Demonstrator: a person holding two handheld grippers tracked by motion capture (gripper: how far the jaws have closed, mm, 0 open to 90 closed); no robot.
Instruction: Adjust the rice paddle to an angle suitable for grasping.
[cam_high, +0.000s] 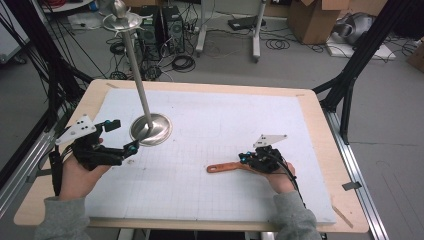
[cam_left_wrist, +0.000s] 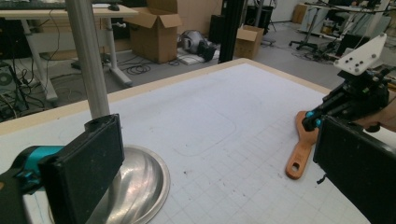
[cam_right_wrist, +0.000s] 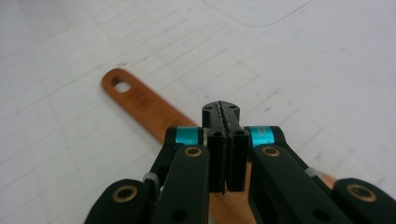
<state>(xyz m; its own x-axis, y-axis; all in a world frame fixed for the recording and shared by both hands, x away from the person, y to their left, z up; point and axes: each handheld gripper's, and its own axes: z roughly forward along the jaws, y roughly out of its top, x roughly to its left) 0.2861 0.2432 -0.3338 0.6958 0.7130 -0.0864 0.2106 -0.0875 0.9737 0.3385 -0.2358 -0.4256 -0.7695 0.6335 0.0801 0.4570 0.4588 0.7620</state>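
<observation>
Two hand-held grippers work over a white gridded mat on a wooden table, one near a metal stand, the other over a wooden utensil.

In the high view, the left gripper (cam_high: 121, 136) sits at the left side of the mat (cam_high: 225, 130), its jaws spread wide, just beside the round steel base of the stand (cam_high: 150, 129), whose thin pole rises tilted toward the far edge. The left gripper view shows one jaw close in front of that base, not gripping it. The right gripper (cam_high: 246, 159) is at the right of the mat, its jaws pressed together with nothing between them, directly above the orange-brown wooden utensil (cam_high: 225, 167). The utensil lies flat on the mat, its handle with a hanging hole pointing left toward the stand; whether the closed jaws touch it cannot be told.
</observation>
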